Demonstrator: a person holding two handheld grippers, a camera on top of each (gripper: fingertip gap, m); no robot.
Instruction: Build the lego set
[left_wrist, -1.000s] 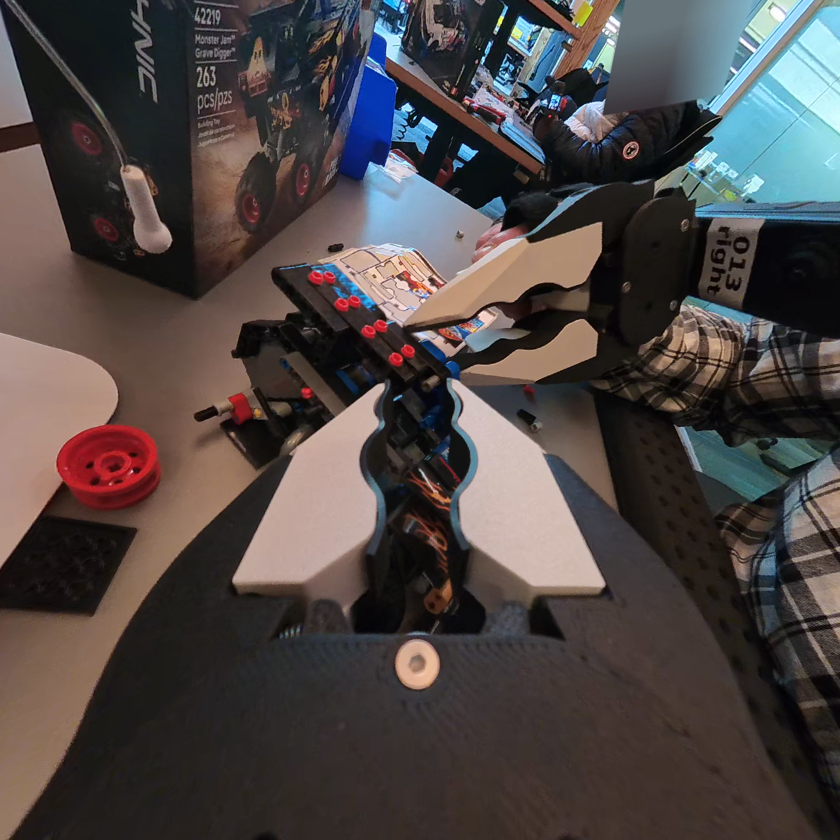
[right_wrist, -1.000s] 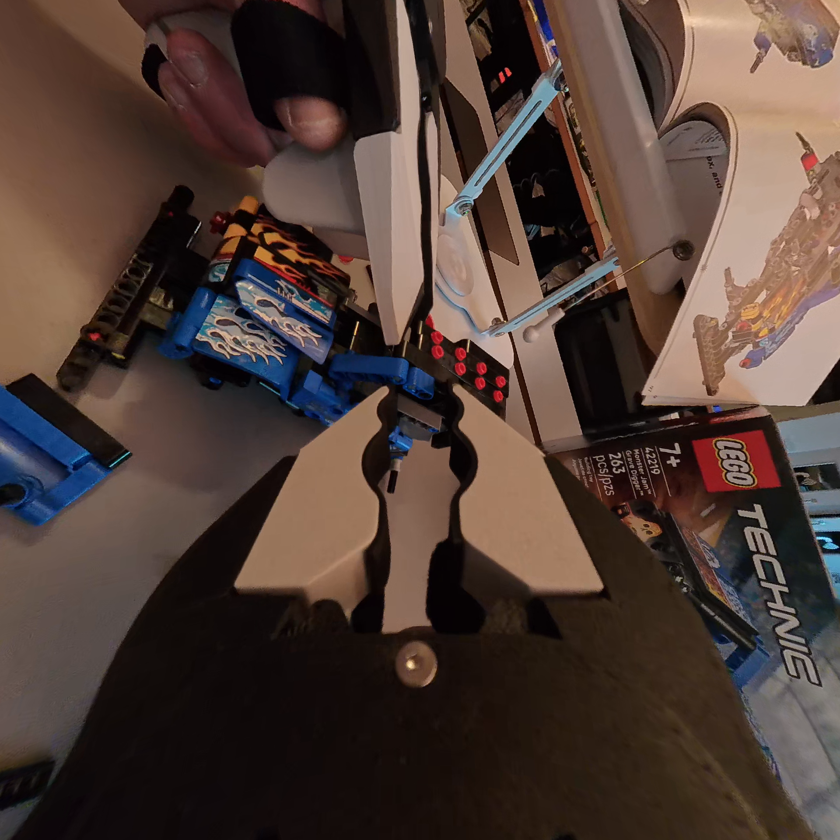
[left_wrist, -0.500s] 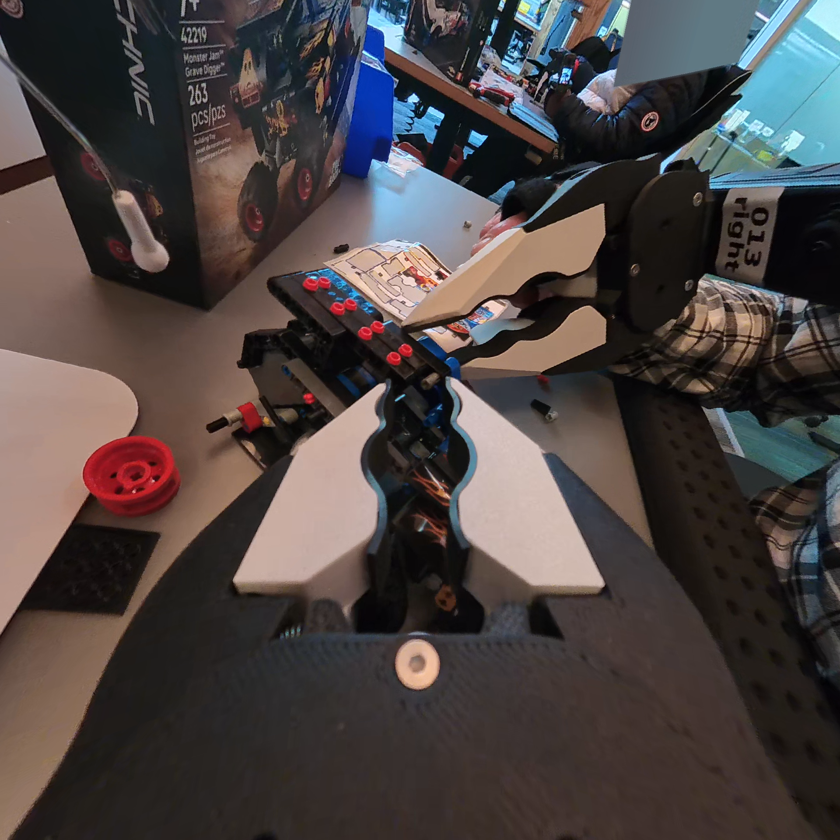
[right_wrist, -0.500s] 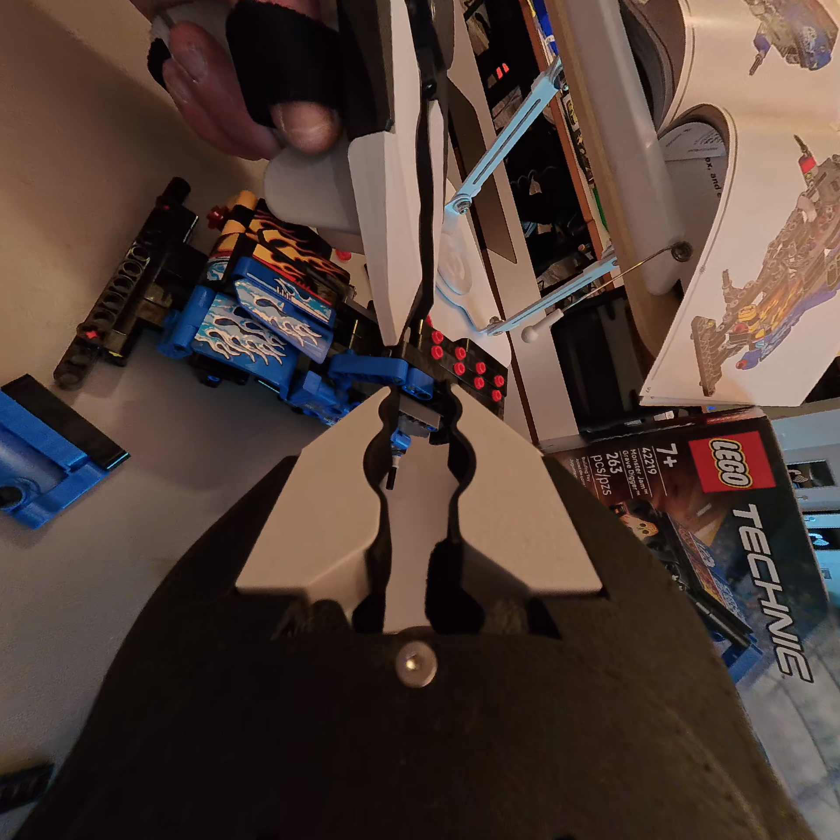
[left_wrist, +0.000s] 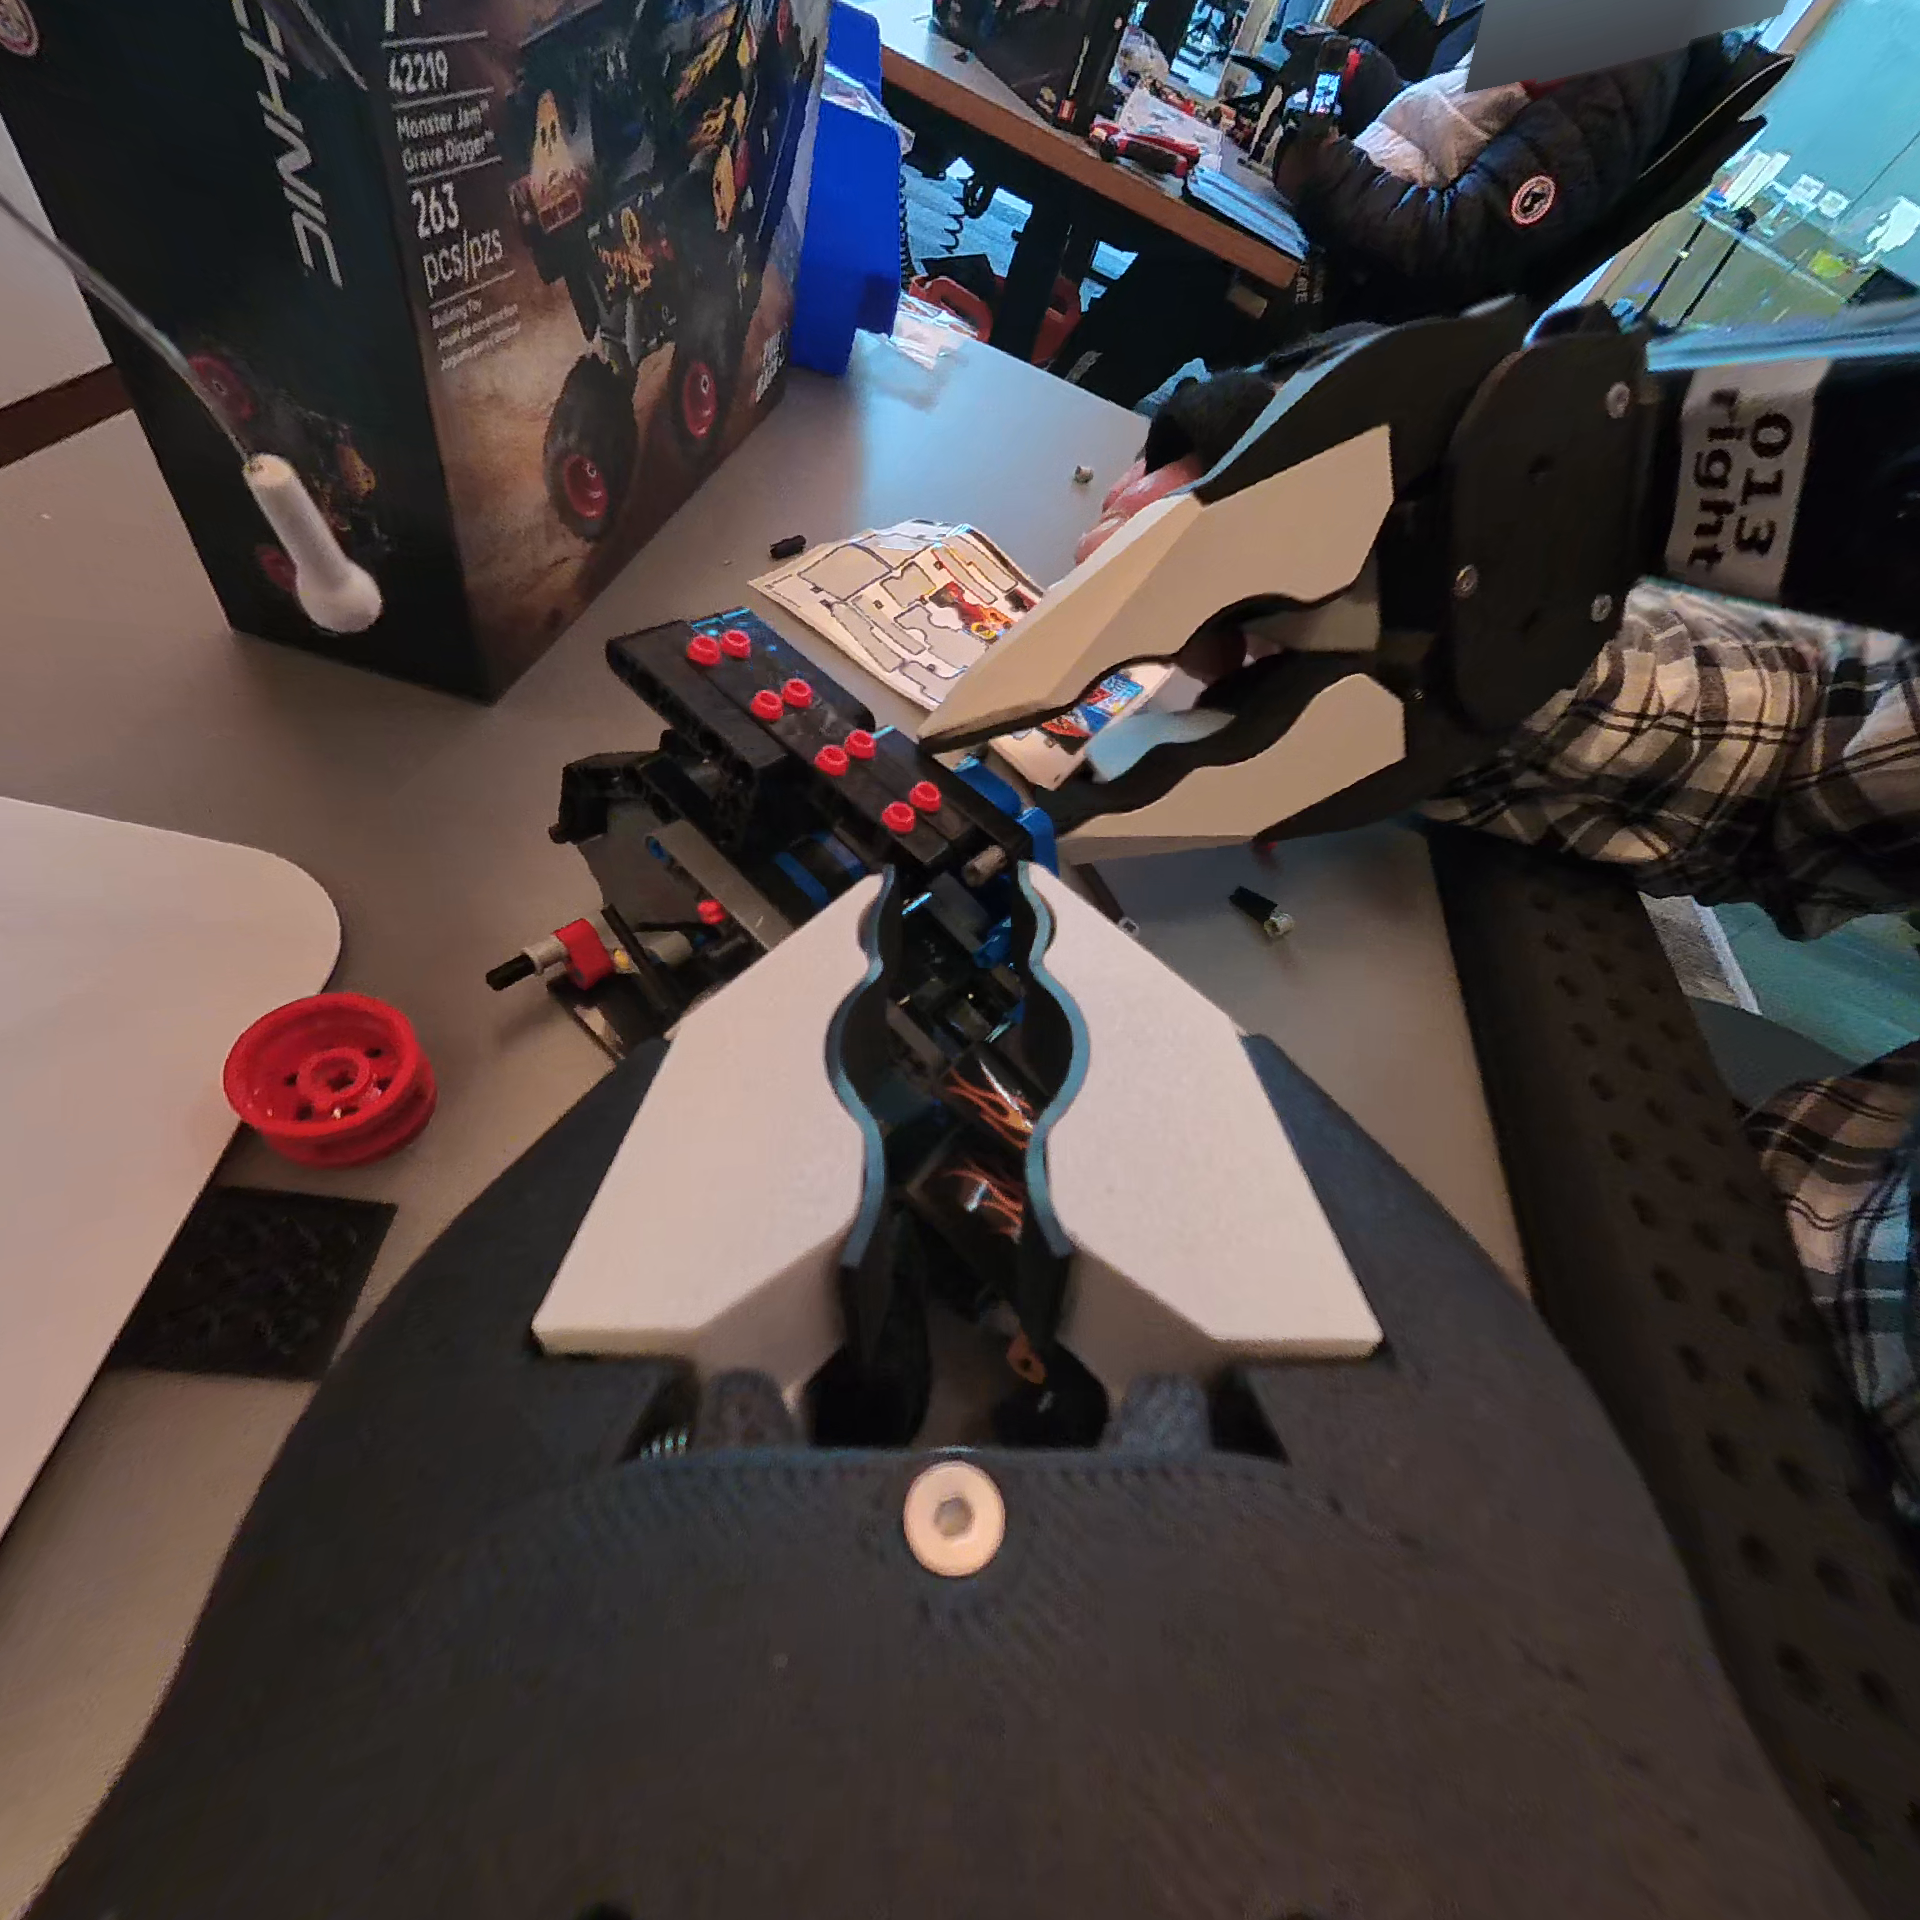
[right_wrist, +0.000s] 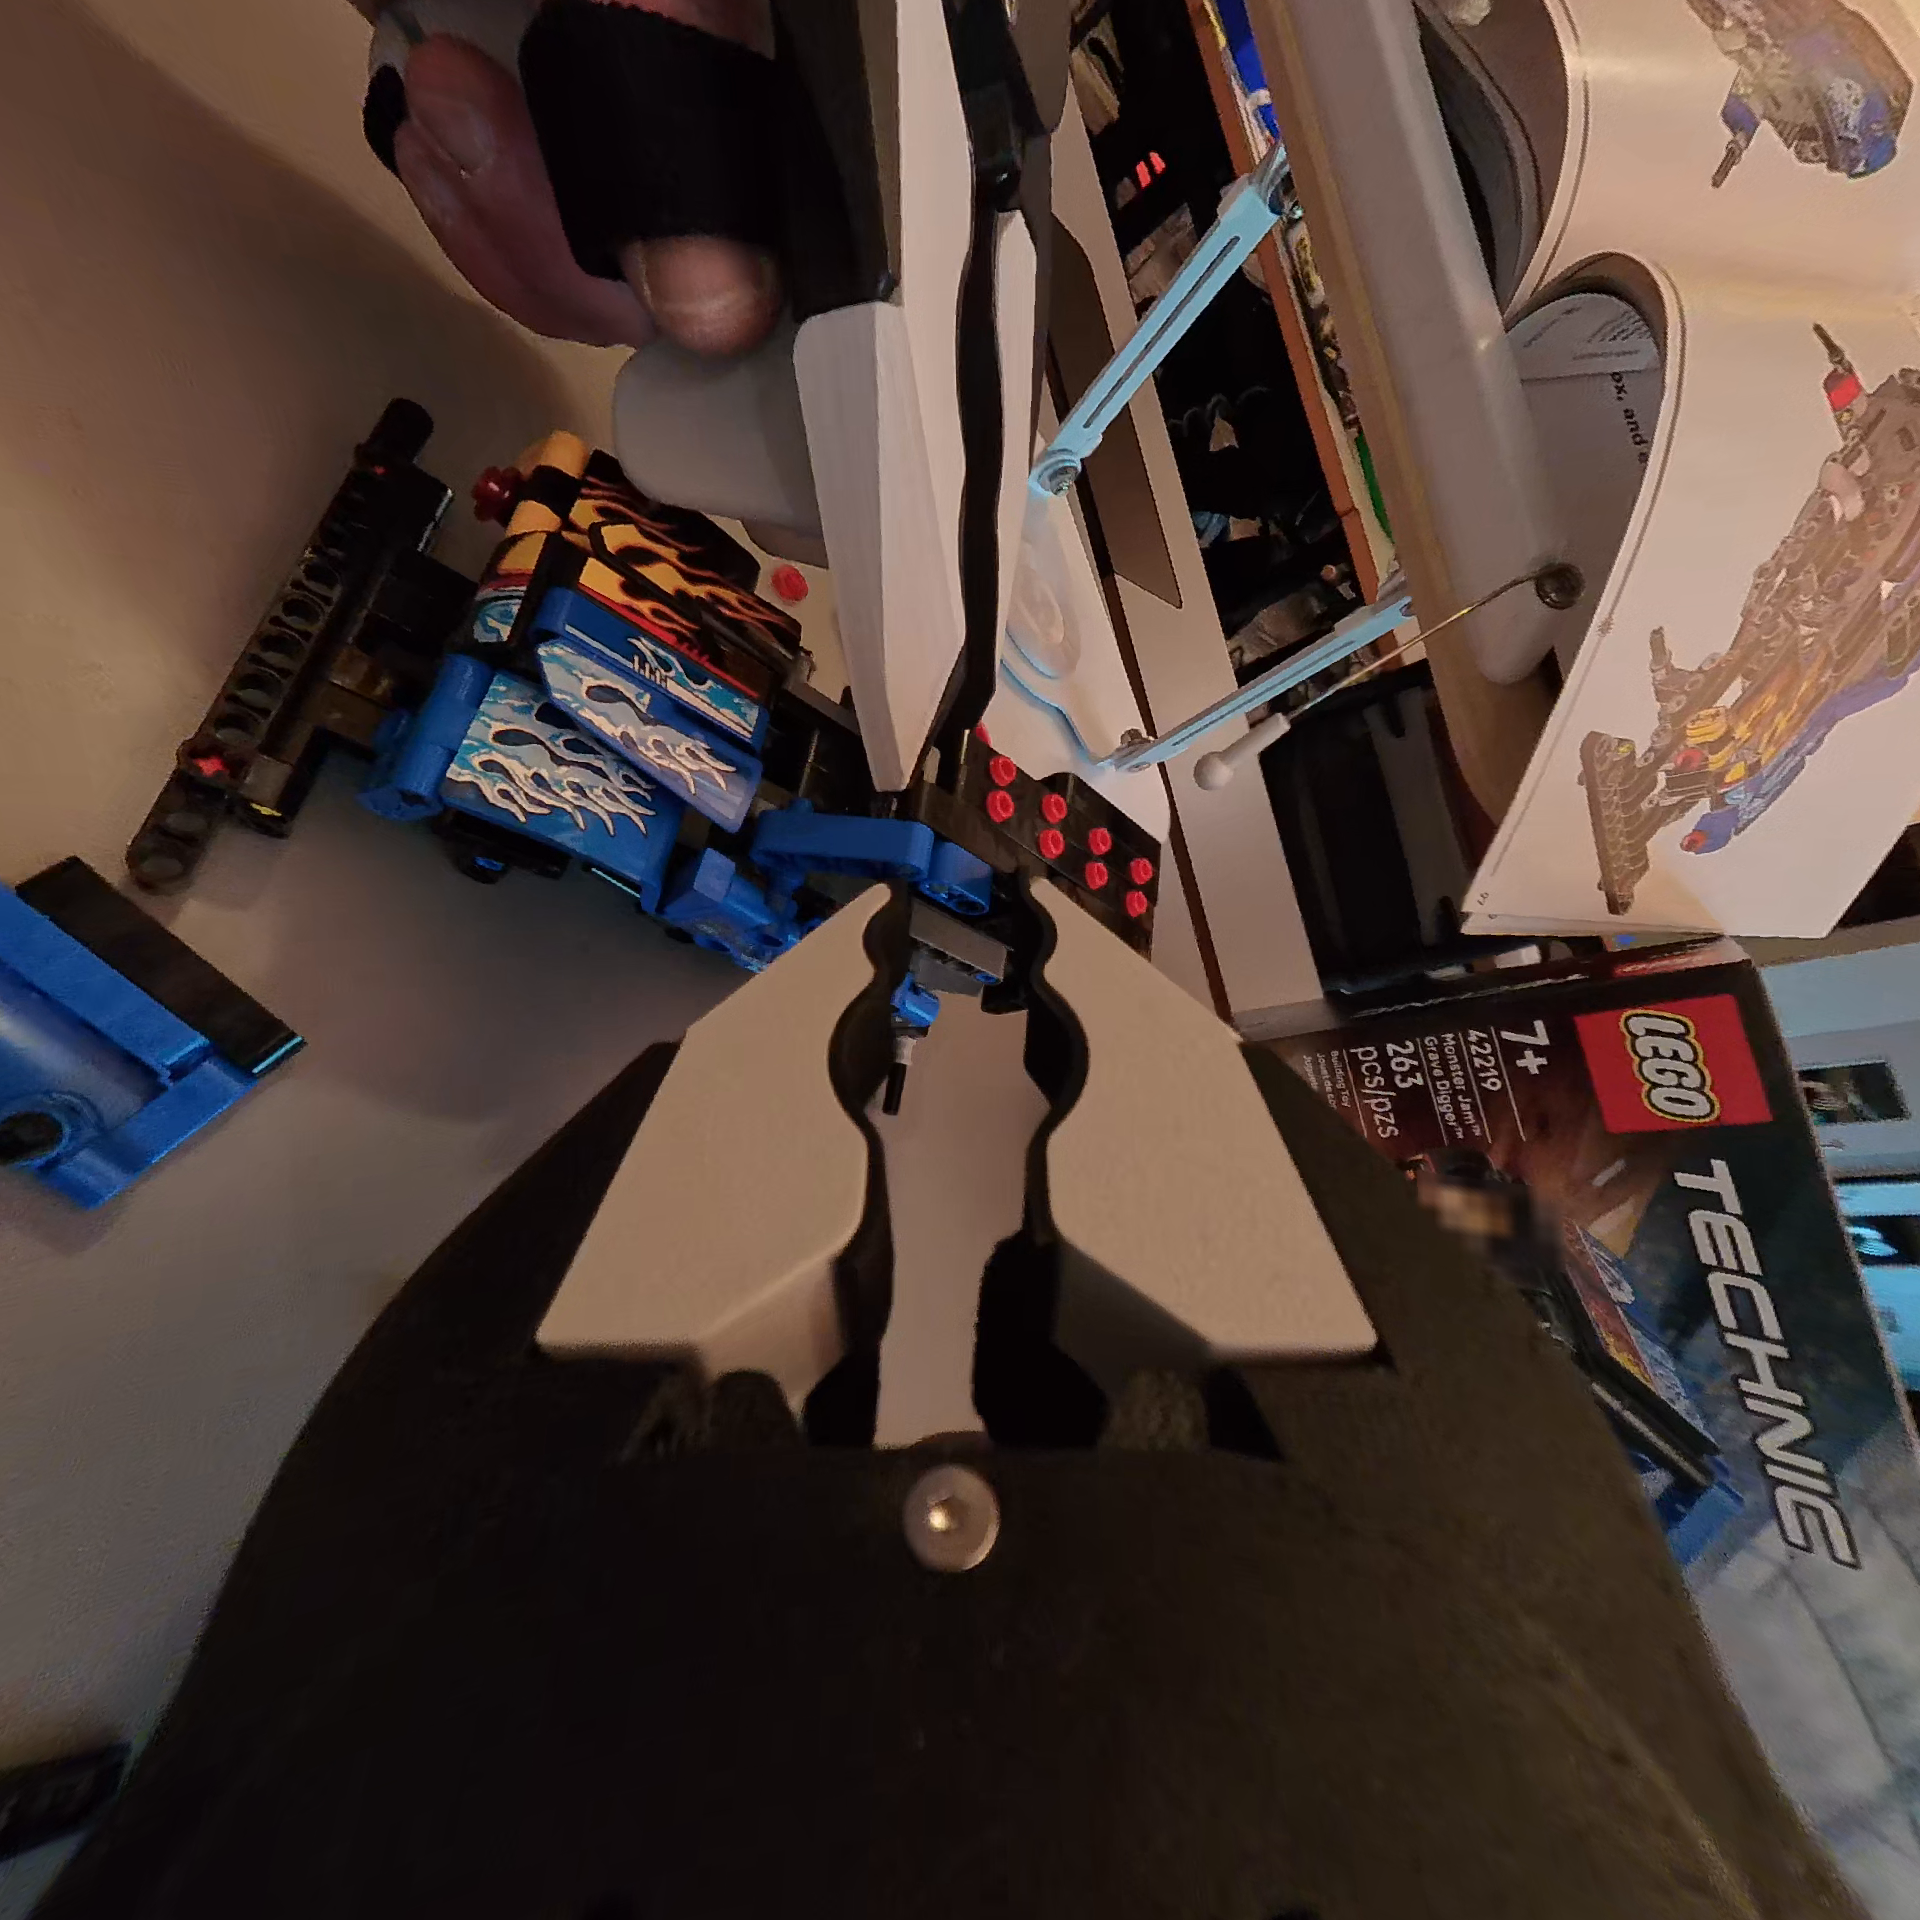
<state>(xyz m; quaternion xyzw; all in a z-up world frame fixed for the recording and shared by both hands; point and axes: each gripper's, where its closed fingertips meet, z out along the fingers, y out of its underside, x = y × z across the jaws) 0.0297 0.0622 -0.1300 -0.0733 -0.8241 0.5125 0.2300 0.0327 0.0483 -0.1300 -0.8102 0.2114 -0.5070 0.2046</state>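
Note:
The lego model is a black and blue truck body with flame stickers and a black plate with red studs; in the right wrist view it rests partly on the table. My left gripper is shut on its flame-patterned body, which fills the gap between the fingers. My right gripper comes from the right and is closed over the model's blue and grey end, where a small black axle sticks out. It shows in the left wrist view with one finger above the studded plate and one below.
The set's box stands at the back left. A red wheel, a black mat and a white stand base lie left. A sticker sheet and a small pin lie right. A blue part and the open booklet are nearby. Left tips and right tips are each some 12 cm from the red wheel.
Both grippers keep their hold on the model. The left view has shifted slightly, so the wheel and box sit a little farther right in it. The jaws have not visibly moved.

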